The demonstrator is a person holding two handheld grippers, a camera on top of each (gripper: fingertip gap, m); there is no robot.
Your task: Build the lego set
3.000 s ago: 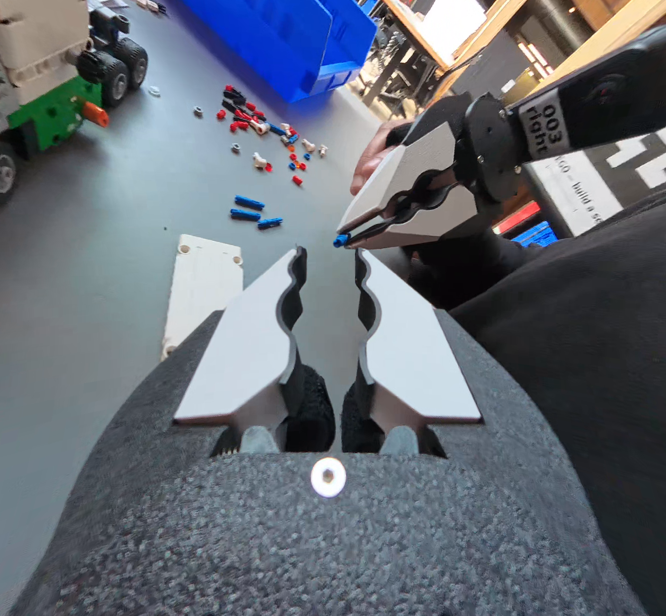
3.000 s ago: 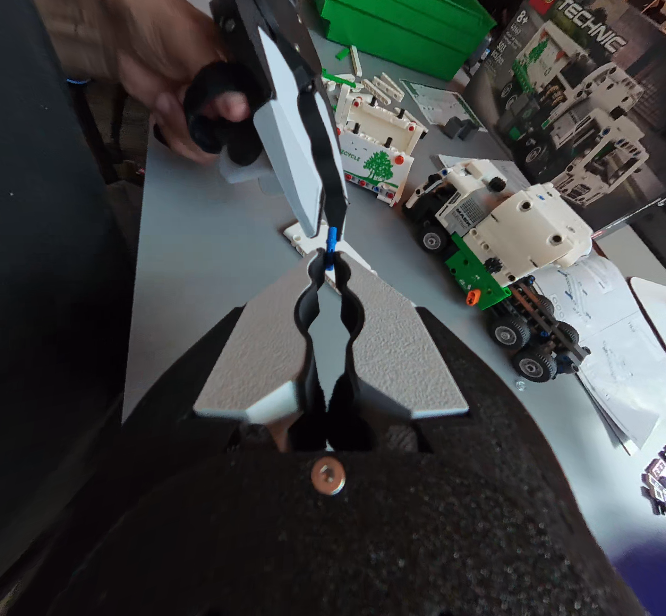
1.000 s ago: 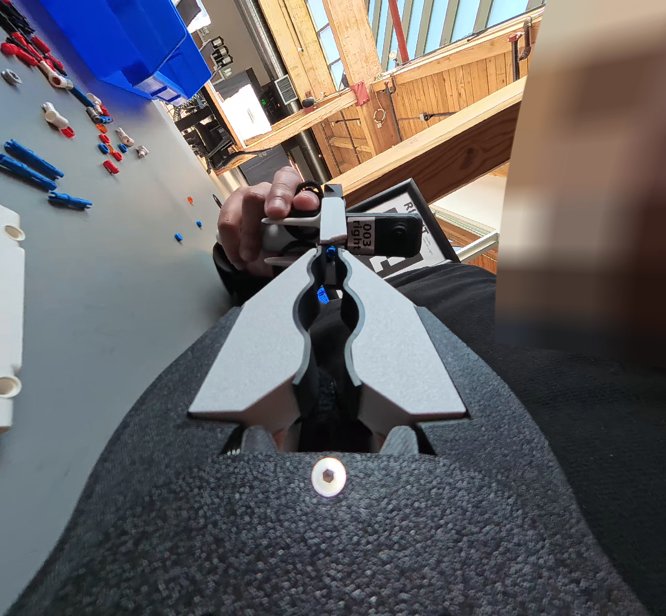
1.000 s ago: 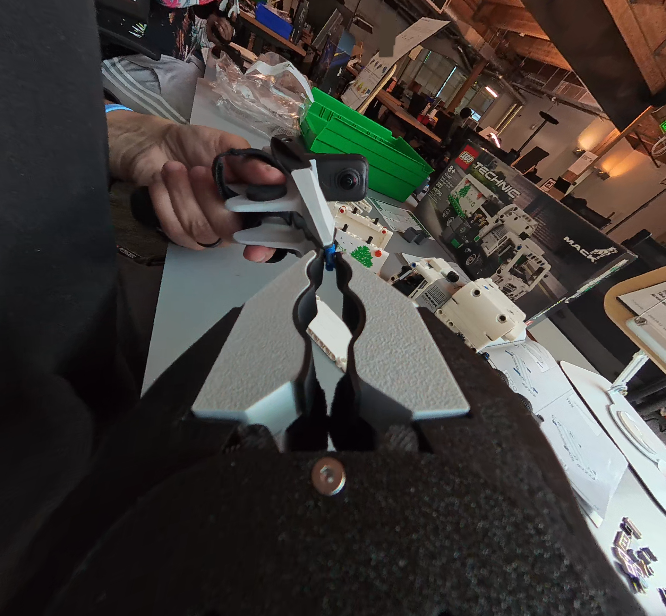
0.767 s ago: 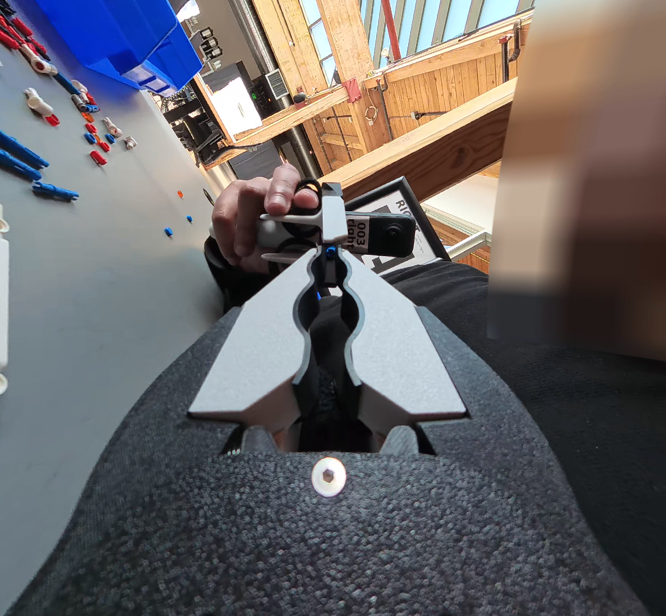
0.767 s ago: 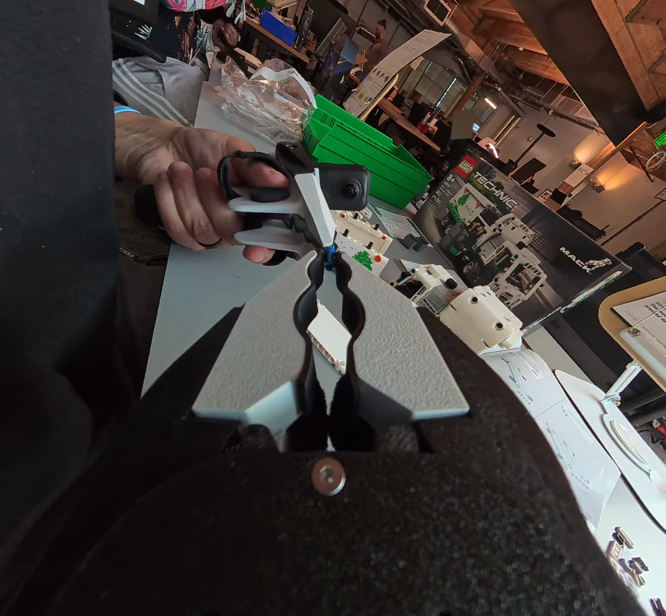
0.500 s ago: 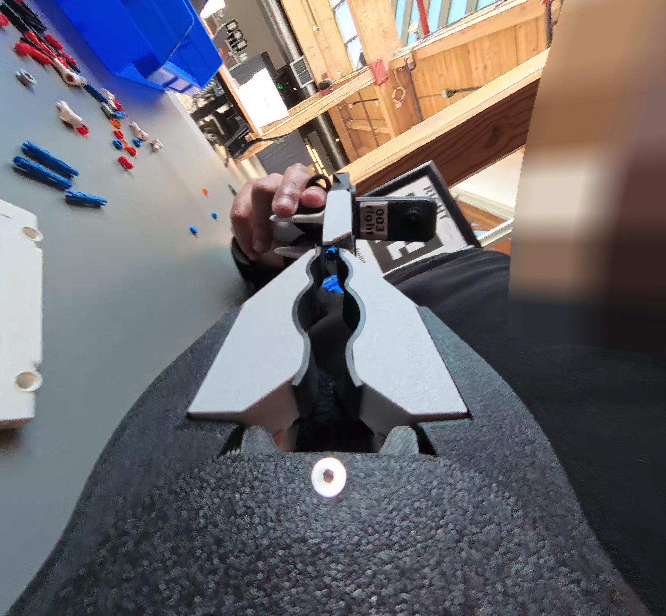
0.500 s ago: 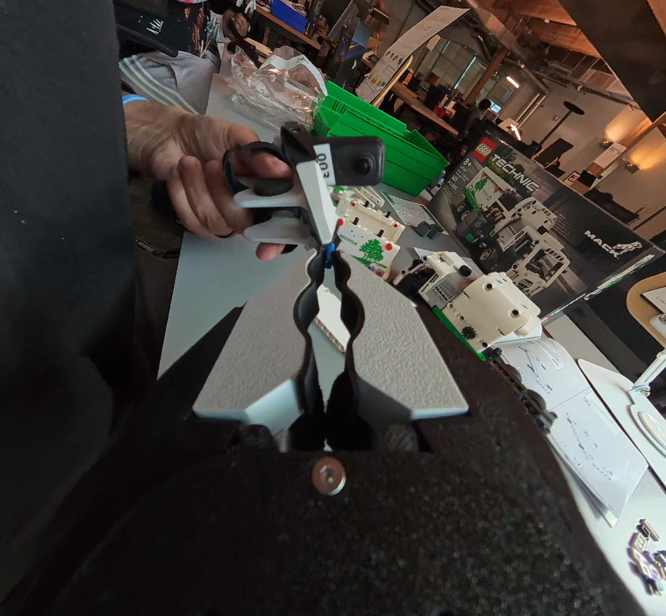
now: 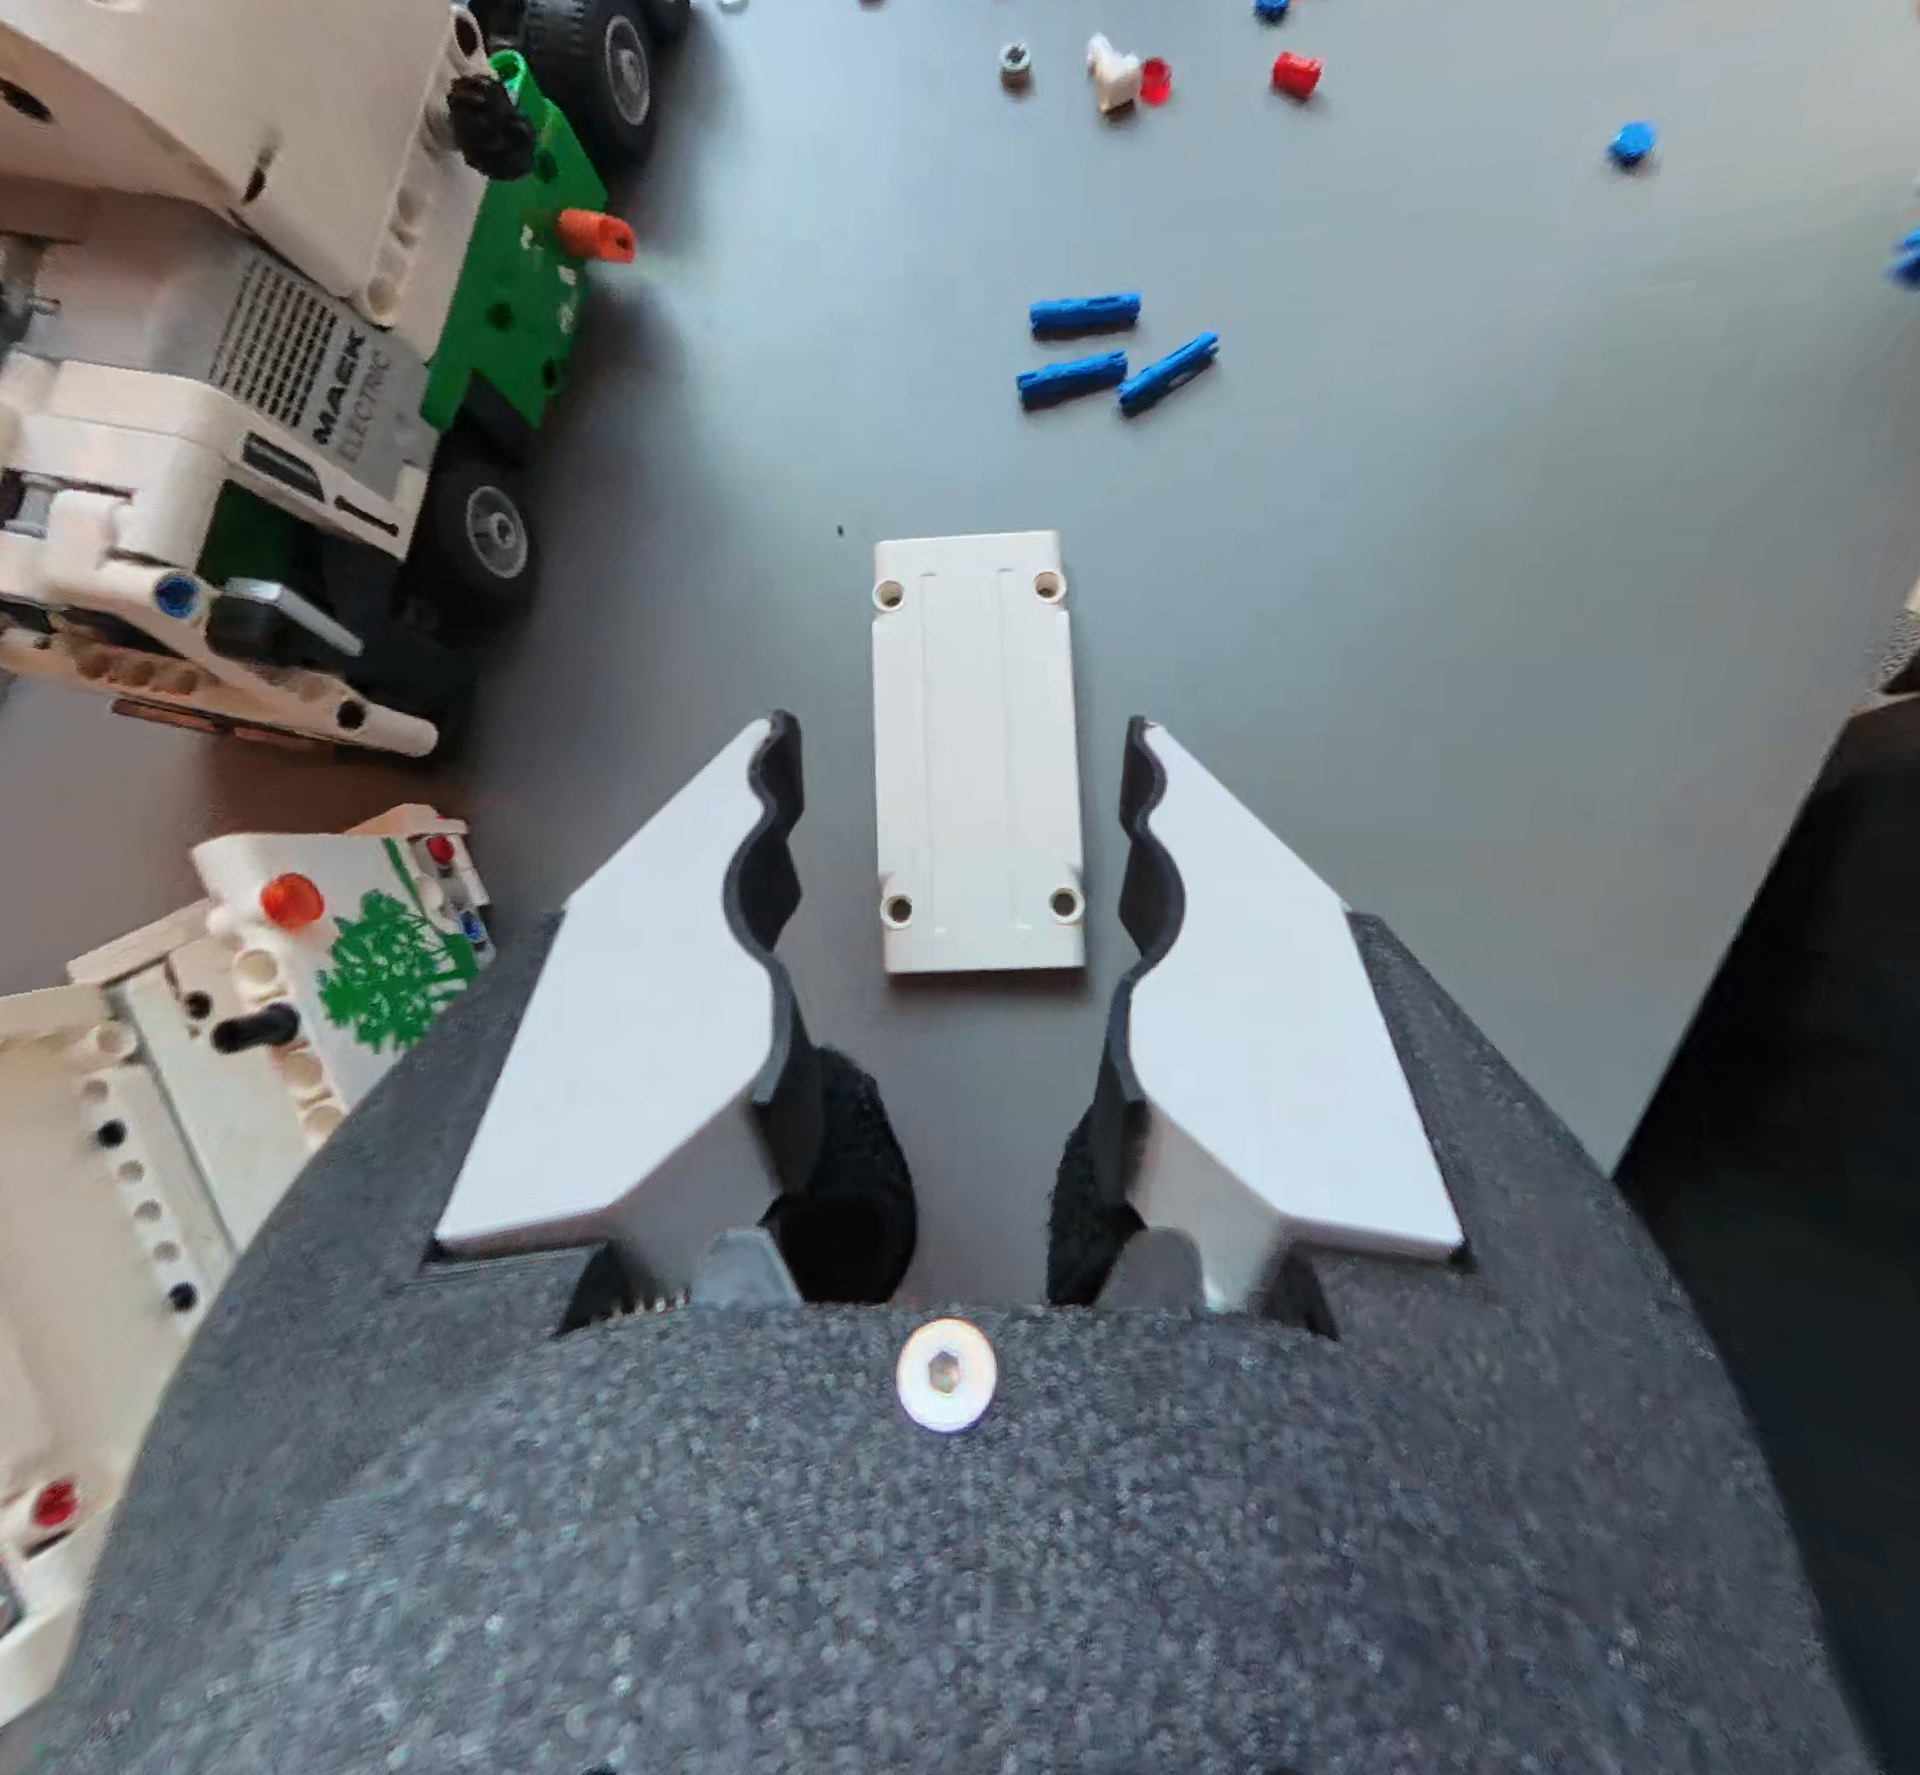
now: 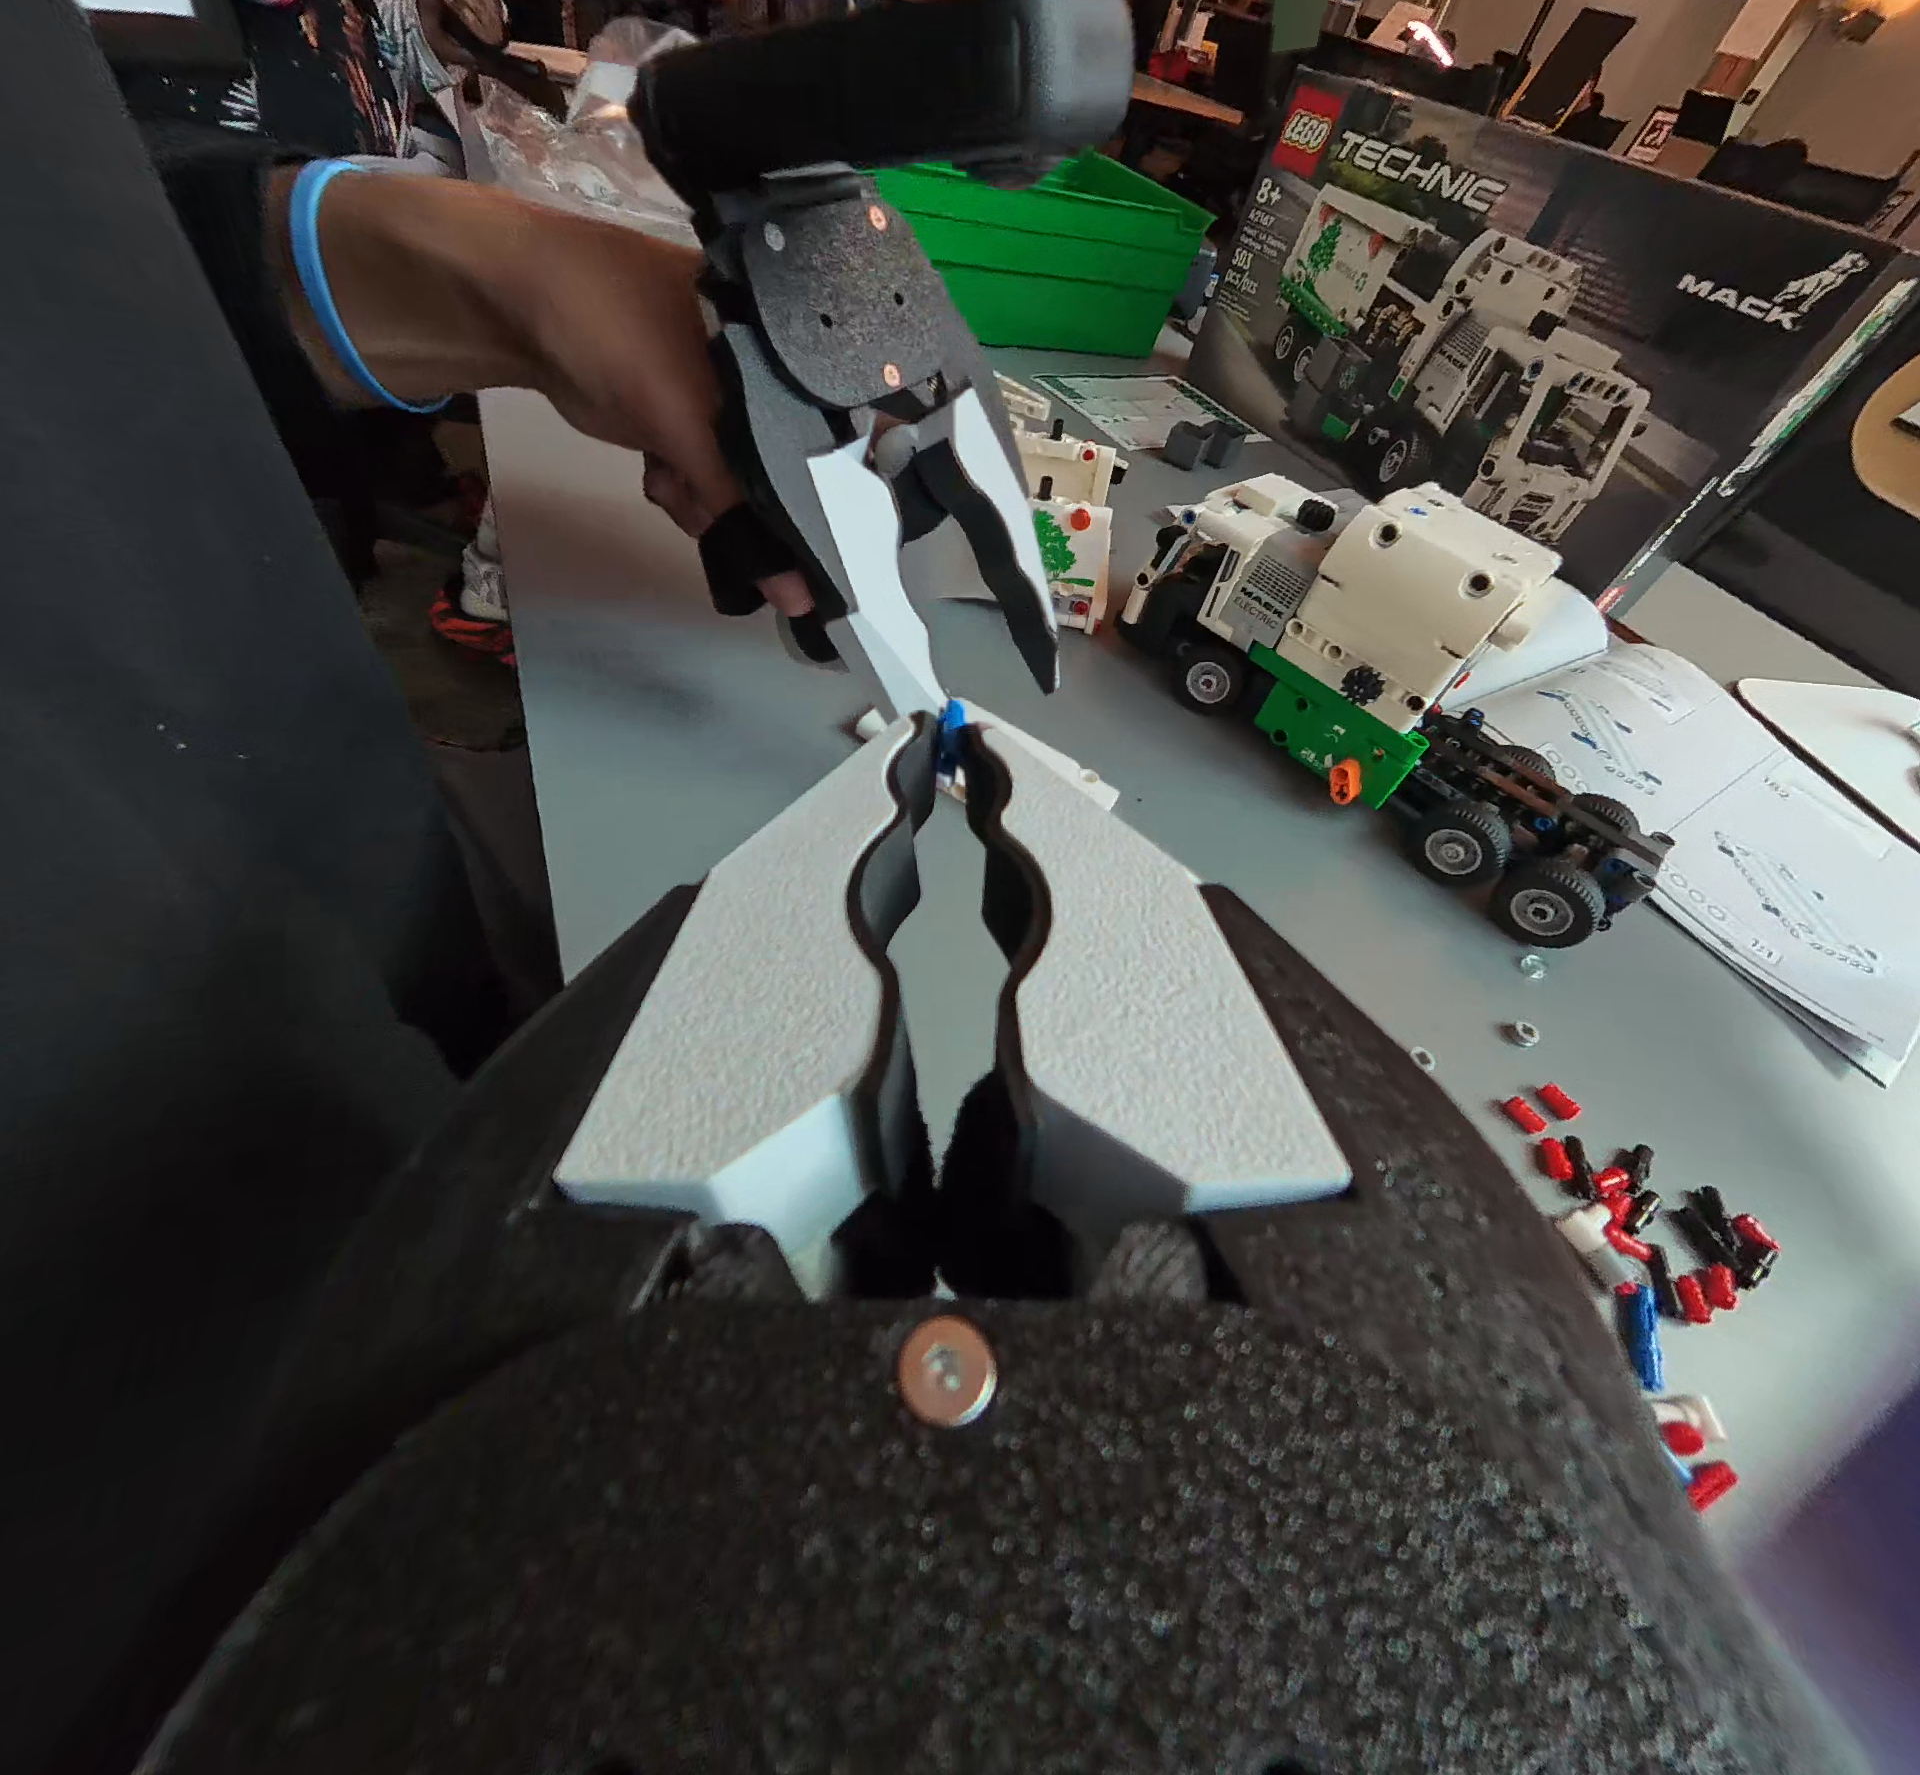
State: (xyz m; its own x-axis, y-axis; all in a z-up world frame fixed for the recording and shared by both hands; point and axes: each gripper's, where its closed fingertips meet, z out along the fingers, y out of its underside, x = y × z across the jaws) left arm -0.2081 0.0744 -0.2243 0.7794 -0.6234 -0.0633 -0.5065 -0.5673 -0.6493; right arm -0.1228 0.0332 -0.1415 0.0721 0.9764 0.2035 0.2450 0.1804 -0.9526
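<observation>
My left gripper (image 9: pixel 958 726) is open and points down at the grey table, its fingers on either side of a flat white panel (image 9: pixel 977 759) that lies on the table. In the right wrist view the left gripper (image 10: pixel 977 686) hangs open just above that panel (image 10: pixel 1049 764). My right gripper (image 10: pixel 945 733) is shut on a small blue pin (image 10: pixel 952 719) at its tips, close under the left gripper. The partly built white and green truck (image 10: pixel 1351 645) stands to the right; it also shows in the left wrist view (image 9: pixel 312 354).
A white body section with a green tree sticker (image 9: pixel 384 956) lies left of the left gripper. Loose blue pins (image 9: pixel 1086 317) and red and blue small parts (image 9: pixel 1294 73) lie beyond the panel. The set's box (image 10: pixel 1558 271), a green bin (image 10: pixel 1039 271) and an instruction booklet (image 10: pixel 1766 852) stand farther off.
The left gripper has let go of the blue pin, opened, and swung down over the white panel on the table. The right gripper still holds the pin.
</observation>
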